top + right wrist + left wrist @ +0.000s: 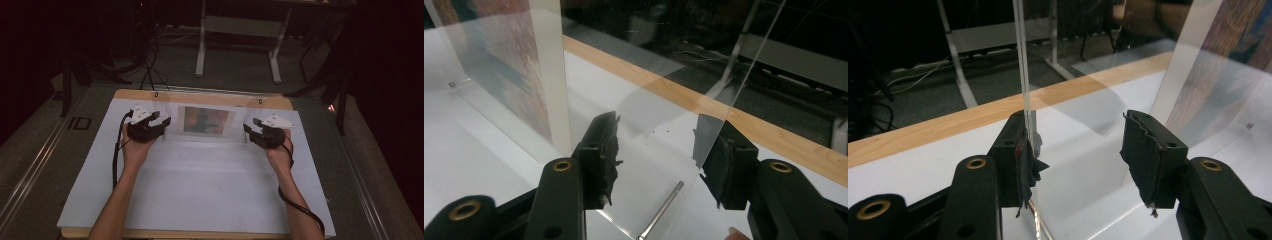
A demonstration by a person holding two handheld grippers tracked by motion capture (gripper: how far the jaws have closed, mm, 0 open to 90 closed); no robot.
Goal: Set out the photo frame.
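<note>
A clear acrylic picture frame point(207, 121) stands upright on the white sheet point(200, 190), holding a colourful print point(205, 120). My left gripper point(161, 120) is at its left end and my right gripper point(250, 125) at its right end. In the left gripper view the jaws point(1080, 150) are open; the clear panel point(1083, 95) passes between them, its edge against the left pad point(1025, 160). In the right gripper view the jaws point(661, 155) are also open around the panel point(649, 75), whose edge runs by the right pad point(724, 170). The print point(499, 60) shows farther along.
A thin metal pin point(661, 210) lies on the sheet under the right gripper's jaws. The sheet covers a wooden board point(200, 96) whose far edge is just behind the frame. Metal table legs point(201, 45) and cables point(150, 65) are on the dark floor beyond.
</note>
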